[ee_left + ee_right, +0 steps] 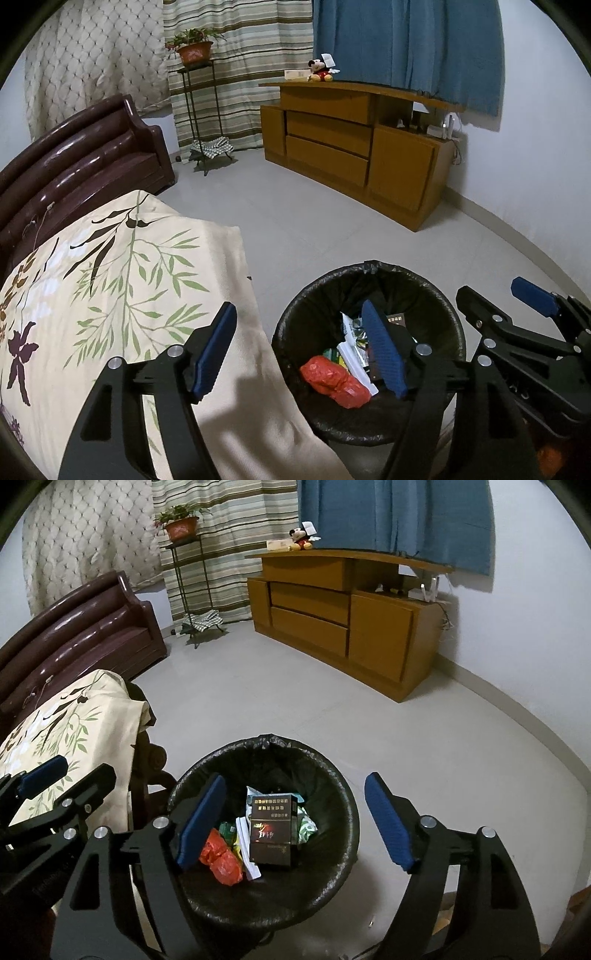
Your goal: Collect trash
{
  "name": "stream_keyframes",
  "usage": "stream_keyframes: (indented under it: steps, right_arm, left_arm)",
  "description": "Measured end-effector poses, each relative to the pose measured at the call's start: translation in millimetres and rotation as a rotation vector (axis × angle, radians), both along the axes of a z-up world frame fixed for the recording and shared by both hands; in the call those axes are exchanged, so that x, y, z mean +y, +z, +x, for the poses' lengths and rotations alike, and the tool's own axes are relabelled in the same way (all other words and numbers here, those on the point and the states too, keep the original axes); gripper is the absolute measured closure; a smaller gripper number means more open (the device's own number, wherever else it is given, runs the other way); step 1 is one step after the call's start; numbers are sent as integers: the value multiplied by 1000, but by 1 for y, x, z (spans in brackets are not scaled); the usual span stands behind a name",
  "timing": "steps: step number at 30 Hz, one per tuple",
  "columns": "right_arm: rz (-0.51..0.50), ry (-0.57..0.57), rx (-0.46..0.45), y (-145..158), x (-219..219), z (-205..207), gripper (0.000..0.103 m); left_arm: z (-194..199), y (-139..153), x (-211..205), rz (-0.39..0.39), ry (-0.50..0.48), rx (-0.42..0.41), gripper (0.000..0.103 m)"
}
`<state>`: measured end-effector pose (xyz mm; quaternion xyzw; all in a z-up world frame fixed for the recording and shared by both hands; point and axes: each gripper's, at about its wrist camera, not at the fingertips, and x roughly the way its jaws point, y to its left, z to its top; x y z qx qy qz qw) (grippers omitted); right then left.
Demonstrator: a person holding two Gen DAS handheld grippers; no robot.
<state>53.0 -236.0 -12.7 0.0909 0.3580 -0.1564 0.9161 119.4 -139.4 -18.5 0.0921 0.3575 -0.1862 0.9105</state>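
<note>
Both grippers hover (jaws wide) over bin.

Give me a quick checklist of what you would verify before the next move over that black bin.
1. Right gripper open and empty: ok.
2. Left gripper open and empty: ok.
3. Dark cigarette carton lies inside the round black-lined bin: ok.
4. Red crumpled plastic bag also inside: ok.
5. Bin liner folded over the rim: ok.
6. More trash on the floral cloth: cannot tell.
</note>
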Motion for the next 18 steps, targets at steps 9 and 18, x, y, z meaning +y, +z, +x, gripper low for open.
stream_keyframes:
  steps: [9,18]
  right_arm:
    - [-22,3,-7,8,14,-10,23]
    - [-44,0,-43,27,28,-23,20]
  left_arm:
    - [-6,8,17,-21,19,-20,31]
    - [-21,25,36,-46,45,-54,27]
